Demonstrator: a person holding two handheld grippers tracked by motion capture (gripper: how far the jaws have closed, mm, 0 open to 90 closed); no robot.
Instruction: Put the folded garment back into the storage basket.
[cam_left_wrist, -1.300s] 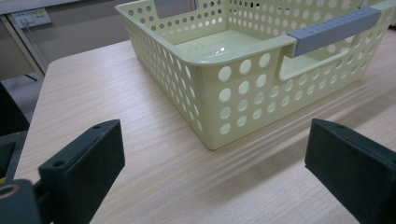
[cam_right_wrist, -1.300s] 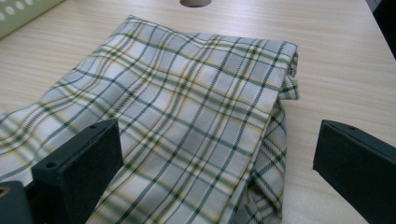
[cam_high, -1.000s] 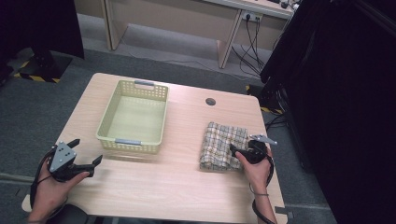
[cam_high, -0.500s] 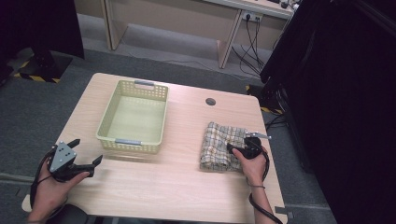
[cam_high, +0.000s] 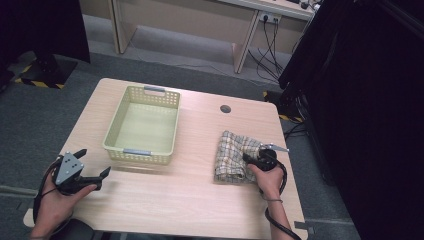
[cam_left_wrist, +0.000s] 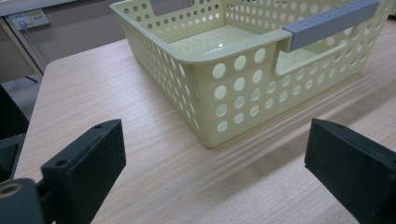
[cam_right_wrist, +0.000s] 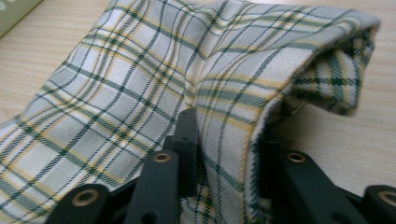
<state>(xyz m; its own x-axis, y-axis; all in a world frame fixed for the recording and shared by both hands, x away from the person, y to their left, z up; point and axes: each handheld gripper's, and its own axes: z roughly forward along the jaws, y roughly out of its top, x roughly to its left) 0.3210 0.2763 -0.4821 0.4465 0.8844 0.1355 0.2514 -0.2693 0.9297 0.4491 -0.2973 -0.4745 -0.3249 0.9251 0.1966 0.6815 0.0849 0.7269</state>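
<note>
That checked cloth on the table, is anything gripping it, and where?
Yes: the right gripper pinches a raised fold of the green-and-yellow checked cloth; the left gripper holds nothing.

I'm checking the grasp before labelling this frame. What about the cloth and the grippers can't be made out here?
- Right gripper view: its jaw tips are buried in a fold of the plaid cloth.
- High view: the hand covers the cloth's near corner.
- Left gripper view: the yellow basket is cut off by the frame's edge.

Plaid cloth (cam_right_wrist: 140, 88): woven fabric, matt, soft folds. Basket (cam_left_wrist: 243, 79): pale yellow-green plastic, perforated, slight sheen, grey plastic handle (cam_left_wrist: 329, 22). Table (cam_high: 165, 200) under basket: light wood-grain laminate, smooth, matt. Left gripper (cam_left_wrist: 215, 163) pads (cam_left_wrist: 93, 154): black, matt, foam-like.
</note>
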